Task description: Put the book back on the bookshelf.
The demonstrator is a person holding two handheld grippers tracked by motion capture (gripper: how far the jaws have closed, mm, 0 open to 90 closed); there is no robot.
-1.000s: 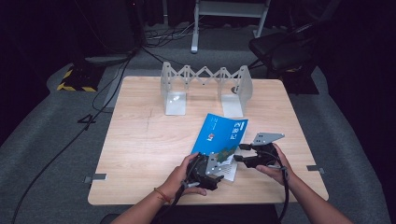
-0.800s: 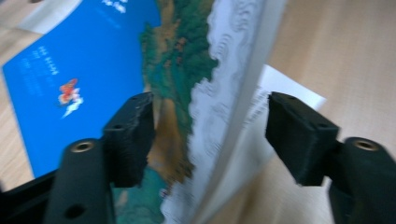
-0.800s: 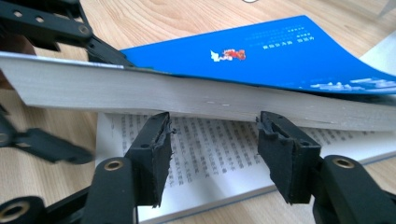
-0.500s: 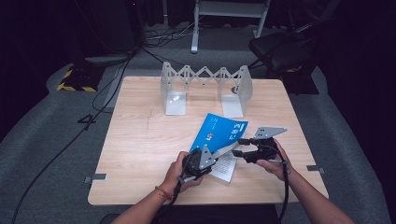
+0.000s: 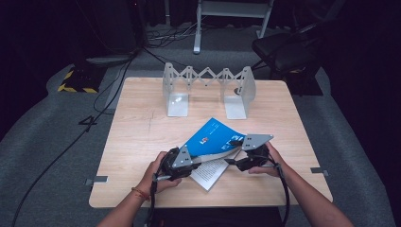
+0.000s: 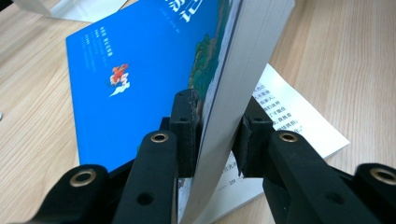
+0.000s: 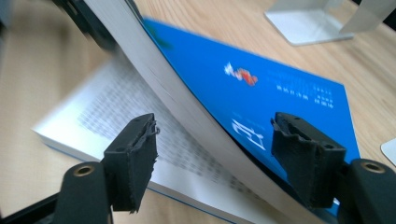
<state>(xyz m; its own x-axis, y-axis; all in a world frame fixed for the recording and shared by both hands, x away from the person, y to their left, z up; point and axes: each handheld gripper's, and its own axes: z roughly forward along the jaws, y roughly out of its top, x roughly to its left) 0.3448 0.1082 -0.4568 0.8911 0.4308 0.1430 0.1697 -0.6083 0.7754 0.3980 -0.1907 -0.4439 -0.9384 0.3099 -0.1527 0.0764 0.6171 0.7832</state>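
High view: blue-covered book [image 5: 210,137] lying open on the table [image 5: 142,142], in front of a metal expanding rack [image 5: 208,90].

Left gripper view: left hand-held gripper [image 6: 215,135] clamped on the lifted sheaf of pages.

Right gripper view: right hand-held gripper [image 7: 215,154] has just been opening; jaws wide, straddling the raised pages, pads clear.

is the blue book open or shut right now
Open. The left tool pinches a thick block of pages with the blue cover, lifting it off the printed page of the book lying flat on the table.
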